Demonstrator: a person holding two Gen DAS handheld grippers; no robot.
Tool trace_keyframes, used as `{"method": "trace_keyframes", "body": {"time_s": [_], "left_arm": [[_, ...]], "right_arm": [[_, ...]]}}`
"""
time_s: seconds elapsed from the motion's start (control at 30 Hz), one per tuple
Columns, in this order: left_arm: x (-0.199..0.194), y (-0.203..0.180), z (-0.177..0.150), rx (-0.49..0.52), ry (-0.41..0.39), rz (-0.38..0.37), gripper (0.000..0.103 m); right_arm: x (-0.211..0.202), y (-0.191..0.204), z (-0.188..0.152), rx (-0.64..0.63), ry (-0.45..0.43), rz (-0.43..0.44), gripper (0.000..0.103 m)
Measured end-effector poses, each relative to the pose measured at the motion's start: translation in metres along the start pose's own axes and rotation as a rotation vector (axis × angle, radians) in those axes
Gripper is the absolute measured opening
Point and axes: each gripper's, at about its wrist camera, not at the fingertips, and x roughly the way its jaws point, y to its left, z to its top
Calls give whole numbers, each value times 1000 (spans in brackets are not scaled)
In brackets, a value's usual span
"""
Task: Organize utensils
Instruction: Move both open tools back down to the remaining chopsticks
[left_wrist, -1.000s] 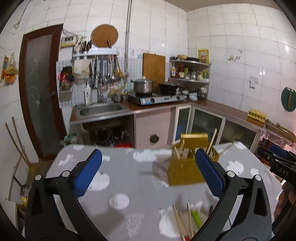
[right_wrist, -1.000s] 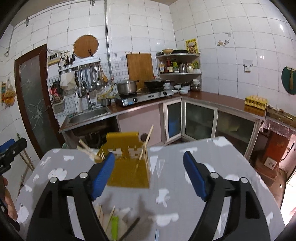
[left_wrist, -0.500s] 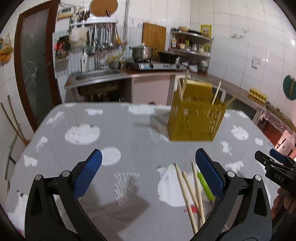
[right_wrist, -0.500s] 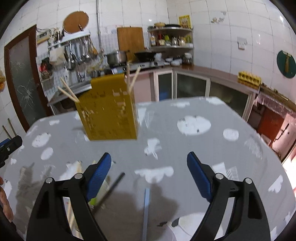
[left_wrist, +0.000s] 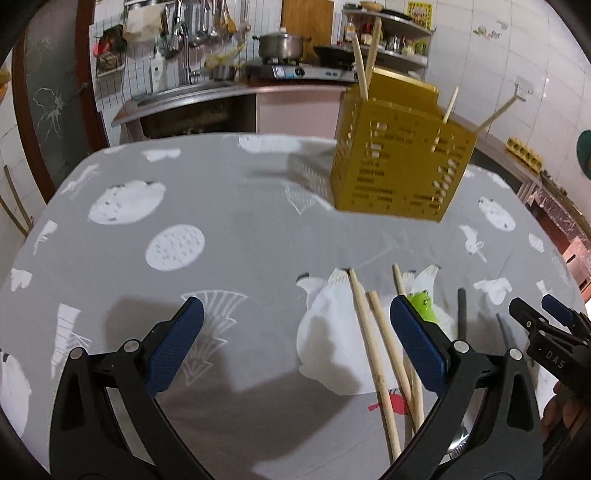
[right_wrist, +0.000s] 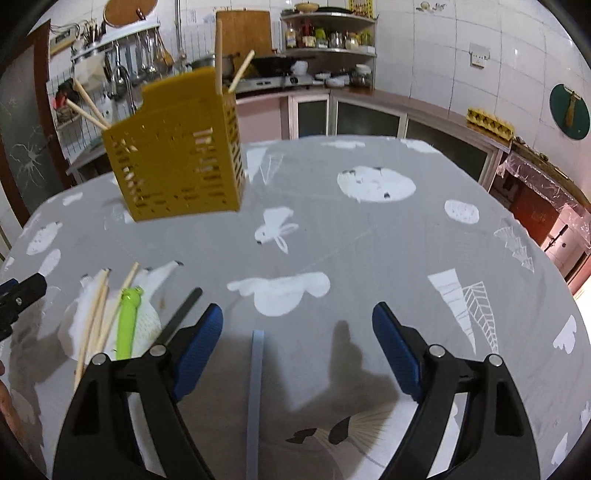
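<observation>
A yellow slotted utensil holder (left_wrist: 400, 162) (right_wrist: 177, 162) stands on the grey tablecloth with several wooden chopsticks in it. Loose wooden chopsticks (left_wrist: 373, 347) (right_wrist: 94, 314), a green-handled utensil (left_wrist: 423, 301) (right_wrist: 127, 319), a black stick (left_wrist: 461, 314) (right_wrist: 181, 314) and a grey-blue stick (right_wrist: 255, 387) lie on the cloth near me. My left gripper (left_wrist: 295, 347) is open and empty, just left of the chopsticks. My right gripper (right_wrist: 297, 347) is open and empty, over the grey-blue stick. Its tip shows in the left wrist view (left_wrist: 546, 325).
The round table (right_wrist: 406, 240) has a grey cloth with white prints. Behind it are a kitchen counter with a sink (left_wrist: 192, 92), a stove with a pot (left_wrist: 280, 46), corner shelves (right_wrist: 328, 33) and a dark door (left_wrist: 48, 92) at left.
Both grippers have tilted down and come closer to the table. The holder now sits higher in view and the loose utensils lie between and beside the fingers. Both stay open.
</observation>
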Motion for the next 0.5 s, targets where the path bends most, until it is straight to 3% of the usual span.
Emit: {"method": "trace_keyframes", "body": {"time_s": [0.2, 0.5], "left_arm": [[17, -14, -7, 38, 49, 18, 97], [33, -22, -14, 57, 117, 6, 83]], "right_arm": [[17, 6, -9, -30, 83, 10, 52], [17, 7, -11, -29, 89, 20, 48]]}}
